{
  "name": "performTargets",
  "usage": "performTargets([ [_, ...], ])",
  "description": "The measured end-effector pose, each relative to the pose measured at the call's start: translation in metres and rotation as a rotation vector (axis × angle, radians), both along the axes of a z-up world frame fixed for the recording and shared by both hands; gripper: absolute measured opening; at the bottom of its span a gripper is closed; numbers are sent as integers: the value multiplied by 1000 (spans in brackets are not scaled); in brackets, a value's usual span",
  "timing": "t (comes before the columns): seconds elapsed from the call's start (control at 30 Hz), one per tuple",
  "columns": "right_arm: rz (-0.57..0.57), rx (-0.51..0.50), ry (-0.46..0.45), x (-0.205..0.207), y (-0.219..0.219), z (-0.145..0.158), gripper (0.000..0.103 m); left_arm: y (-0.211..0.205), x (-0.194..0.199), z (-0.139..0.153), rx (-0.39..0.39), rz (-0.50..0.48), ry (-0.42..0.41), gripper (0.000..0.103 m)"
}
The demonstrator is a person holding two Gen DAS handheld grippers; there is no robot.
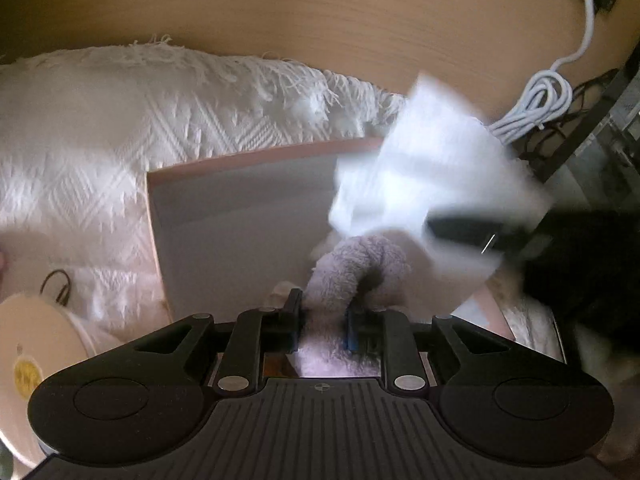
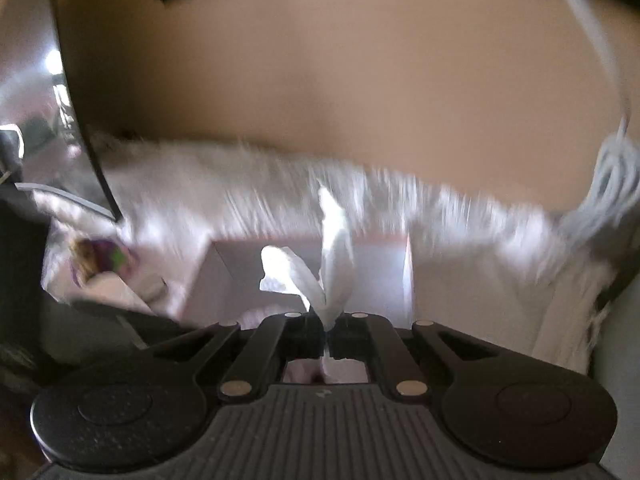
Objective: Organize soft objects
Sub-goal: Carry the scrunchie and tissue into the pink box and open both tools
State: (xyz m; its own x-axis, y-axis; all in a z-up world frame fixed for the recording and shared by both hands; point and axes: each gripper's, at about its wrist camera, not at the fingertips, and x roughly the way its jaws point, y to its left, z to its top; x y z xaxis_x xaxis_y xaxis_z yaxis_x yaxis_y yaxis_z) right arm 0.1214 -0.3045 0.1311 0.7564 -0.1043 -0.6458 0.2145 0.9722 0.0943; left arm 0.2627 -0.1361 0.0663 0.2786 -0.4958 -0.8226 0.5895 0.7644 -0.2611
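between the left gripper jaws sits a fuzzy lilac plush piece, pinched at its base just over the near edge of the pink-rimmed box. the right gripper is clamped tight on a thin white cloth, which hangs above the box's right side (badly blurred, so its exact shape is a guess). lower both well inside the box walls before letting go, plush first, keeping the cloth clear of the white fringed blanket behind the box.
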Motion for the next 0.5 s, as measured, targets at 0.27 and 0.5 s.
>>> performTargets([
  [0.27,61,47,158,23,11,-59,3,10,25,19,-74,21,3,24],
  [0.5,118,-15,112,8,29,-65,4,-10,28,19,-51,-39,56,24],
])
